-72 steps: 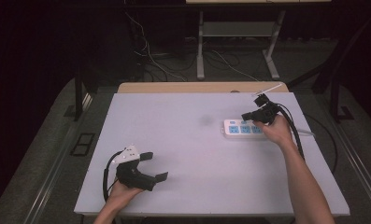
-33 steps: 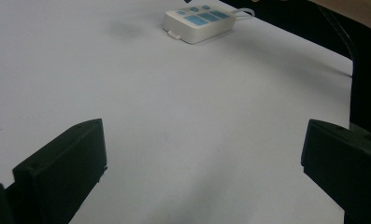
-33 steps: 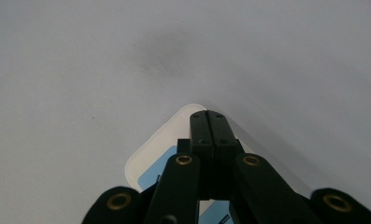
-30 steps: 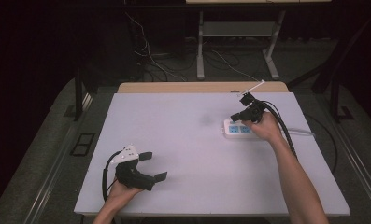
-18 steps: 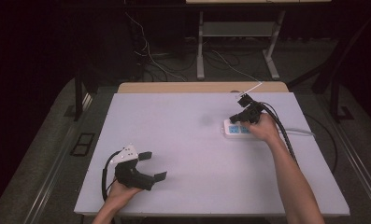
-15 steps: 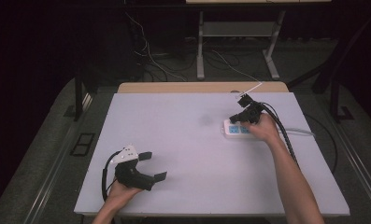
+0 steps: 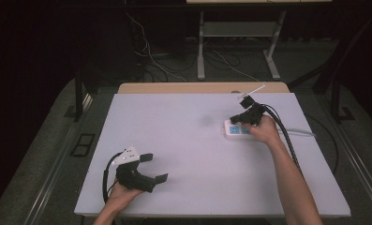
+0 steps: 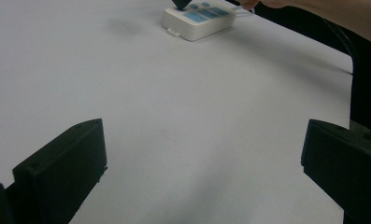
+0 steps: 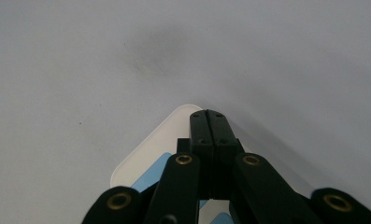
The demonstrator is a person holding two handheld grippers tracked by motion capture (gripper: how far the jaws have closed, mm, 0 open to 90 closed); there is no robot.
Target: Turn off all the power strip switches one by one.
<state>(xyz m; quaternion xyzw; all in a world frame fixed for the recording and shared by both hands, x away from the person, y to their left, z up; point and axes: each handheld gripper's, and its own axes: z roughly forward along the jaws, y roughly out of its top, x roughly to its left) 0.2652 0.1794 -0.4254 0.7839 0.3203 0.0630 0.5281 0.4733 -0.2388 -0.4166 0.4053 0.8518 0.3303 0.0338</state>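
Observation:
A white power strip (image 7: 240, 128) with blue sockets lies on the white table (image 7: 197, 140) at the right, its cable trailing off to the right. My right gripper (image 7: 234, 120) is shut, jaws pressed together with nothing between them, its tip down over the strip's left end (image 9: 183, 122). In the left gripper view the strip (image 8: 199, 19) lies far off with that dark tip on it. My left gripper (image 7: 154, 168) rests near the table's front left edge, open and empty, its jaws wide apart over bare table.
A faint dark smudge (image 7: 206, 120) marks the table just left of the strip. Black cables run from the right gripper along the forearm (image 7: 291, 173). Beyond the table's far edge stand a metal frame (image 7: 235, 42) and loose floor cables.
The right gripper moved leftward along the power strip to its left end between the earliest frame and a second ago, then held. The left gripper has stayed put.

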